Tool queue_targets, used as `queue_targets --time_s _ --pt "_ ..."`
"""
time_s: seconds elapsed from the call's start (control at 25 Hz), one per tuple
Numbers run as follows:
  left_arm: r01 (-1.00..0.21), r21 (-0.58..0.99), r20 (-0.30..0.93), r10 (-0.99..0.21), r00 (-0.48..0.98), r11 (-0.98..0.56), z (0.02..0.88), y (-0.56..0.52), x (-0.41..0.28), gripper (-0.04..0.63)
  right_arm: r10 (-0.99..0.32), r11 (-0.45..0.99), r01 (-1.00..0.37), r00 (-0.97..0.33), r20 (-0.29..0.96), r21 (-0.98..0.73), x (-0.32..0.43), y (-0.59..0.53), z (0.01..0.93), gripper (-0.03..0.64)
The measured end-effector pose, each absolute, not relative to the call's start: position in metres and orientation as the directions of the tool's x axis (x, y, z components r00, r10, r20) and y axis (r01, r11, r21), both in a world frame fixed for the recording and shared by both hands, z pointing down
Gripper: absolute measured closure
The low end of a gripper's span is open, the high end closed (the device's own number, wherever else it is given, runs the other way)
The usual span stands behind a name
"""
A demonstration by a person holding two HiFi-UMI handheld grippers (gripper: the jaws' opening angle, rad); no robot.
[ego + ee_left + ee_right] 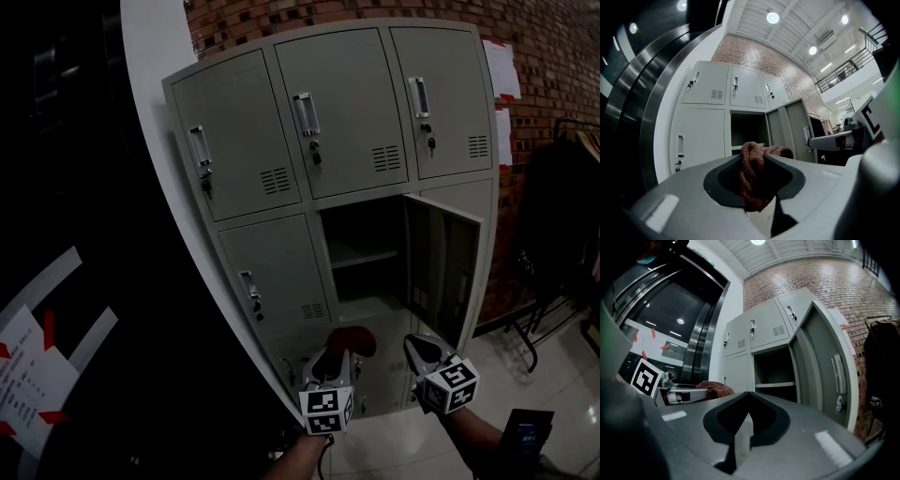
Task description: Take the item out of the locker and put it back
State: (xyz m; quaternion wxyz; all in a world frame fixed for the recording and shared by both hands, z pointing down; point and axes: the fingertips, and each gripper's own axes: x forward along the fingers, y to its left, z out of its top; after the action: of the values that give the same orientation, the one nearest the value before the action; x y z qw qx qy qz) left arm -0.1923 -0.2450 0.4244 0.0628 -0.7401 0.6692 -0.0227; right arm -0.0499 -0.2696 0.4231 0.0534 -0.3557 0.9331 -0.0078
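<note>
A locker bank [281, 141] is seen against a brick wall [375, 11]. One compartment [361, 234], middle column of the second row, is open. Its door [441, 262] is swung out to the right. One shelf [366, 256] is seen inside the compartment; the rest of the interior is too dark to be read. A red knitted cloth [752, 168] is outside the locker, pinched between the jaws of the left gripper [336, 356]. It is held in front of and below the open compartment. The right gripper [747, 393] is pressed together with nothing in it. It is held just beside the left one, near the door's lower edge.

Counted: two grippers, one cloth, three closed doors in the top row, one closed door left of the open compartment. One handle and one lock are seen per closed door. Two paper sheets [502, 70] are fixed on the wall right of the locker.

Ceiling lamps [772, 18] and a balcony railing [843, 70] are shown only in the left gripper view. The open door's outer face, with handle [838, 373] and hanging key [841, 406], is shown only in the right gripper view; its inner face is given by the head view. The left gripper with the cloth is also caught at the left of the right gripper view. Dark clothes [562, 187] are seen at far right in the head view.
</note>
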Motion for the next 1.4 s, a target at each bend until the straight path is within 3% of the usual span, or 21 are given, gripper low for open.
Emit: queue_targets --time_s 1.4 --pt "-0.980 -0.115 -0.051 -0.984 0.170 -0.164 0.423 -0.270 -0.200 0.477 -0.694 0.719 -0.693 -0.715 -0.078 -0.044 -0.069 -0.286 0.427 0.626"
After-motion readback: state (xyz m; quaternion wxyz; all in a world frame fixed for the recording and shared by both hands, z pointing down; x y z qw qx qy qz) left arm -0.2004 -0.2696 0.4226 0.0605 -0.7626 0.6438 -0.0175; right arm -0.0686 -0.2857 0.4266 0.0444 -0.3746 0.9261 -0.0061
